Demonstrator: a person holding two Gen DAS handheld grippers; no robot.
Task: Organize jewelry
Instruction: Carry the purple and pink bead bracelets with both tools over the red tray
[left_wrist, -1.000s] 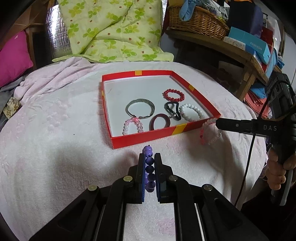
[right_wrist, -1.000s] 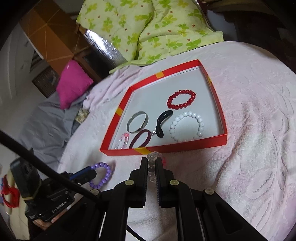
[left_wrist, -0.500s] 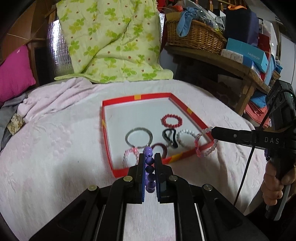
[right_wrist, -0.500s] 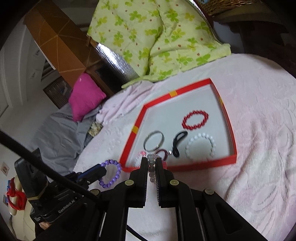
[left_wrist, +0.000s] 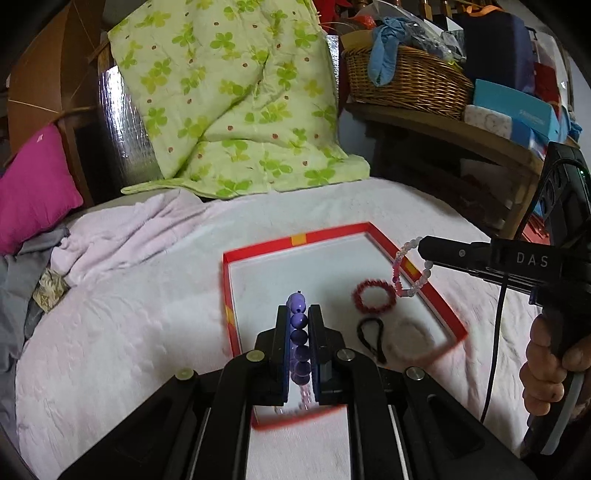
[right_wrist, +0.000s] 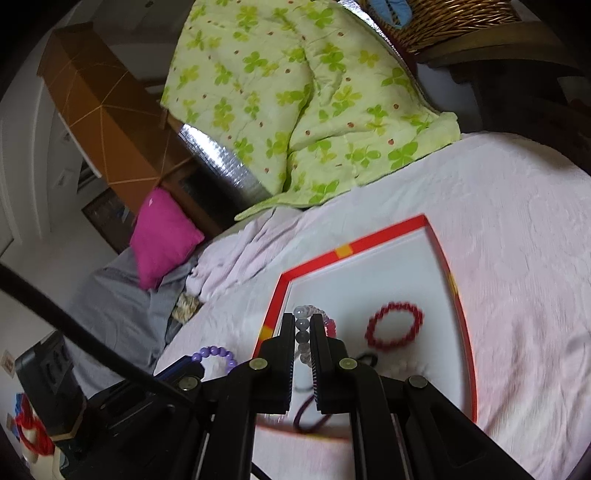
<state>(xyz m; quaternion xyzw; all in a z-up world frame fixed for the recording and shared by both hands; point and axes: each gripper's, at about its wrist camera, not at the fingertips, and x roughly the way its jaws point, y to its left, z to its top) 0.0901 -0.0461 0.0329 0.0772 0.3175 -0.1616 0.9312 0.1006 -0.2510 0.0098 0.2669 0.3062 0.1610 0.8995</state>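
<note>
Purple bead bracelet clamped between jaws of left tool, carried above red tray on bed. Pink-and-clear bead bracelet pinched in right tool, hung over tray's right rim. Both judged light, limp on stretchy cord, beads hard and slippery; best gripped across bead strand, not cord. "DAS" read on right tool's arm.
</note>
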